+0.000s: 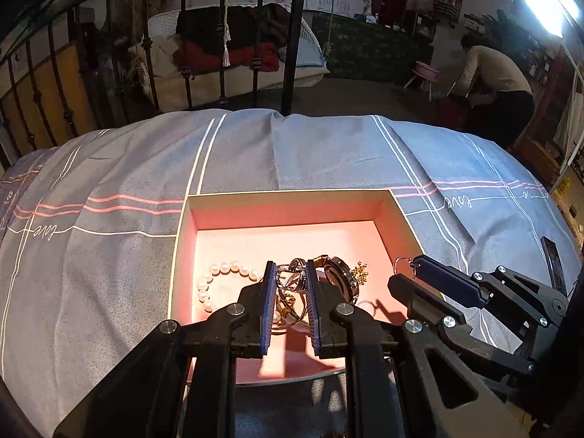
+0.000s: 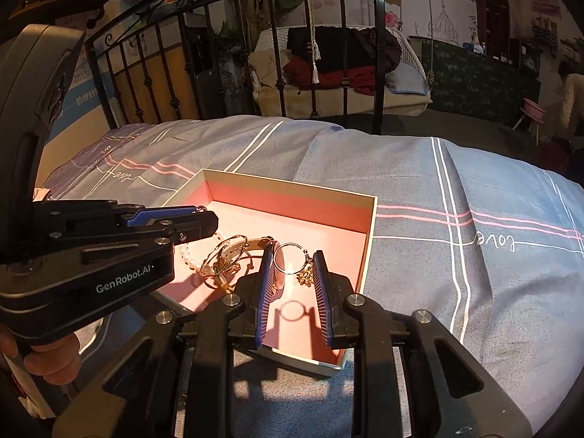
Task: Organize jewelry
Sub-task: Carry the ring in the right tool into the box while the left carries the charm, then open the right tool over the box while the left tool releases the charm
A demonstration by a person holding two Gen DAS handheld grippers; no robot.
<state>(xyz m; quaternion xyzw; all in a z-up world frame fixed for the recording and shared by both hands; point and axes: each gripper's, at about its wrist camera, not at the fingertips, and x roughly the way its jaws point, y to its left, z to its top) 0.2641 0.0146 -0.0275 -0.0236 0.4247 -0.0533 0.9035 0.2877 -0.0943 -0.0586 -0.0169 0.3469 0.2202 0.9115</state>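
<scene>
The left gripper pinches a silver bracelet above the pink box on the bed — its loop stands up. The right gripper holds a ring with a gold charm near the box's right edge — facing us.

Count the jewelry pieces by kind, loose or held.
Pearl strand: 1
Watch: 1
Silver hoop with gold charm: 1
Silver piece: 1
Gold bangles: at least 1, too tangled to separate
Total: at least 5
</scene>
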